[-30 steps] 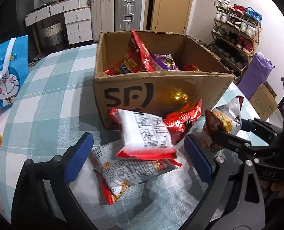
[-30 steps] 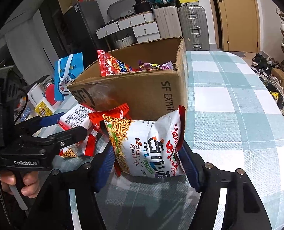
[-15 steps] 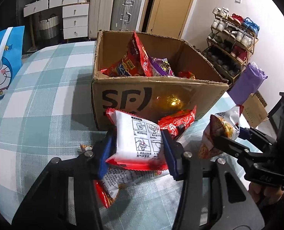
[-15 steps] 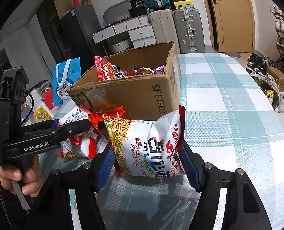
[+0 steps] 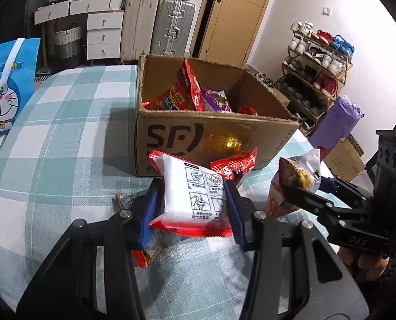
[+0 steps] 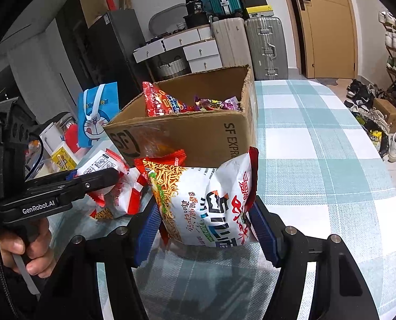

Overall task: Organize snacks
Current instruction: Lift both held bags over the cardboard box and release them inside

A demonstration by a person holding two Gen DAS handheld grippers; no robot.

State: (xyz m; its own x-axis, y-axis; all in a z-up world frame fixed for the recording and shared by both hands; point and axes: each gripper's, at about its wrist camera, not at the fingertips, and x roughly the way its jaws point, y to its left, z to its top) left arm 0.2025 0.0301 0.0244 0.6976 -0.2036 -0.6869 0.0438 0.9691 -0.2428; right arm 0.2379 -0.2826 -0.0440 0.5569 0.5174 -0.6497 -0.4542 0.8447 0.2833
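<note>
An open cardboard box (image 5: 171, 138) with several snack packets inside stands on the checked table; it also shows in the right wrist view (image 6: 198, 133). My left gripper (image 5: 191, 209) is shut on a white and red snack packet (image 5: 192, 194), lifted just in front of the box. My right gripper (image 6: 206, 226) is shut on a noodle snack bag (image 6: 206, 200), held upright near the box's right front corner; the bag also shows in the left wrist view (image 5: 294, 178). More packets (image 5: 232, 165) lie by the box front.
A blue Doraemon bag (image 5: 6, 85) stands at the table's left side. Small boxes and items (image 6: 62, 157) sit left of the box. The checked table (image 6: 318, 146) stretches right of the box. Suitcases, drawers and a shoe rack stand beyond.
My left gripper has closed on the white and red packet and lifted it off the pile. My right gripper has risen slightly, still holding the noodle bag.
</note>
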